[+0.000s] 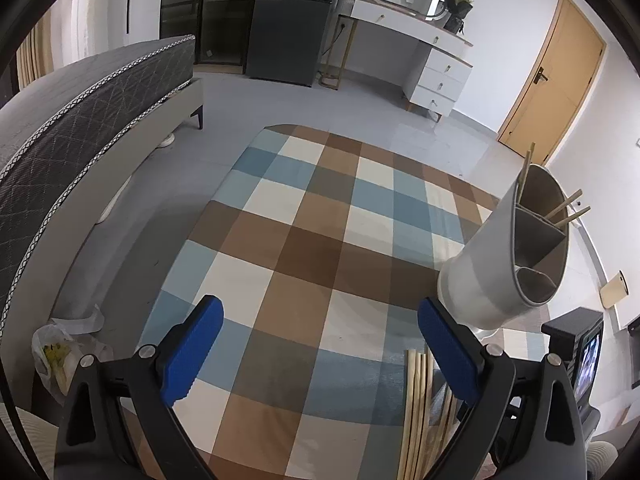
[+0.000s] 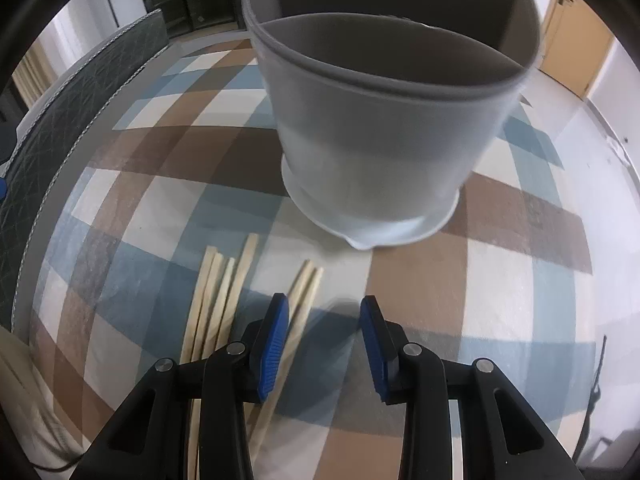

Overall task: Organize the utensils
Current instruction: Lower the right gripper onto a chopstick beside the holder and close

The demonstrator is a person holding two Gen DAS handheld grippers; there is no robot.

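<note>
A grey divided utensil holder [image 1: 500,256] stands on the checkered tablecloth [image 1: 304,240] at the right, with a few wooden chopsticks [image 1: 568,210] sticking out of it. Several loose chopsticks [image 1: 418,396] lie in front of it. My left gripper [image 1: 320,344] is open and empty above the cloth, left of the holder. In the right wrist view the holder [image 2: 380,128] stands close ahead, and several loose chopsticks [image 2: 224,300] lie on the cloth [image 2: 500,280] to the left. My right gripper [image 2: 323,340] is open and empty, its left finger above one chopstick pair [image 2: 304,292].
A bed [image 1: 80,120] runs along the left of the table. A plastic bag [image 1: 60,356] lies on the floor by it. A white dresser [image 1: 420,52] and a wooden door [image 1: 552,80] stand at the far wall. The other gripper's body [image 1: 576,360] is at the right edge.
</note>
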